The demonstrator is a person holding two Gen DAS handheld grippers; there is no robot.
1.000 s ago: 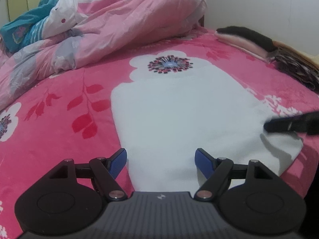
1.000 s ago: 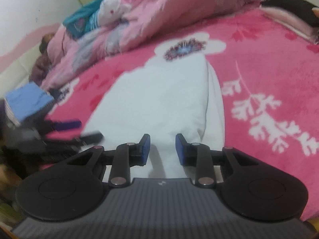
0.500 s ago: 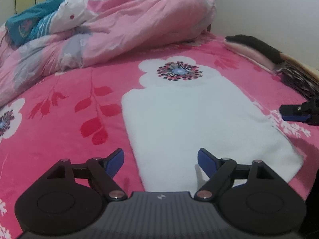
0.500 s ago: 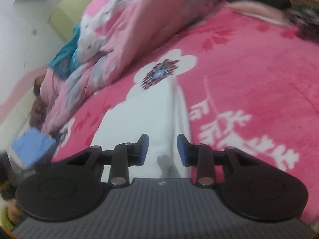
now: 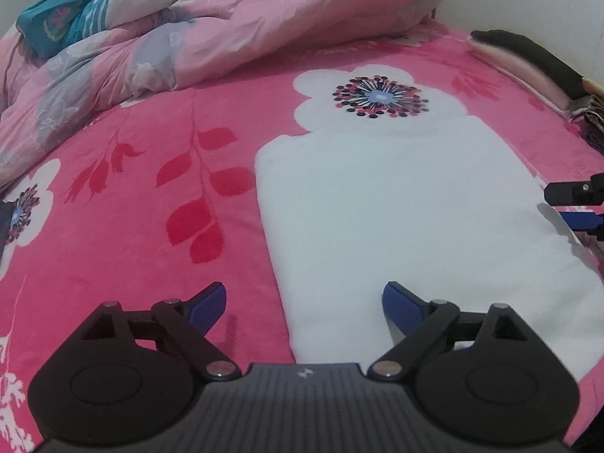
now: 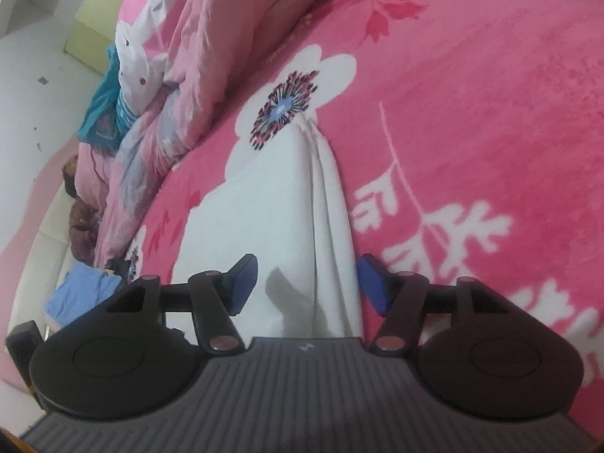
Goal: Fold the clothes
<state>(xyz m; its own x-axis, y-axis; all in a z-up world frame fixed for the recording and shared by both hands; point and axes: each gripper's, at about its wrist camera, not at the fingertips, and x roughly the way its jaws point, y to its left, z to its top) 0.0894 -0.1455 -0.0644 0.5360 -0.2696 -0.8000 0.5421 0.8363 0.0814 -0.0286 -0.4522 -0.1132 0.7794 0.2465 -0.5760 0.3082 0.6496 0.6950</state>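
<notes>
The white garment is laid flat on the pink flowered blanket, already folded narrow (one more fold seems left). The left gripper and right gripper have just been opening; nothing is held.

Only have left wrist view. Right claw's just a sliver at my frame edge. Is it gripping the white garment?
Observer: No. The right claw is open and its jaws have just been opening. The white garment has its side edge between the pads, unpressed.
Operator: That edge lying flat?
Observer: Not quite. It shows stacked layers, with long creases running toward the flower print.
Operator: Anything else I can't see?
Observer: A blue cloth lies off the bed's edge, lower left in the right wrist view.
</notes>
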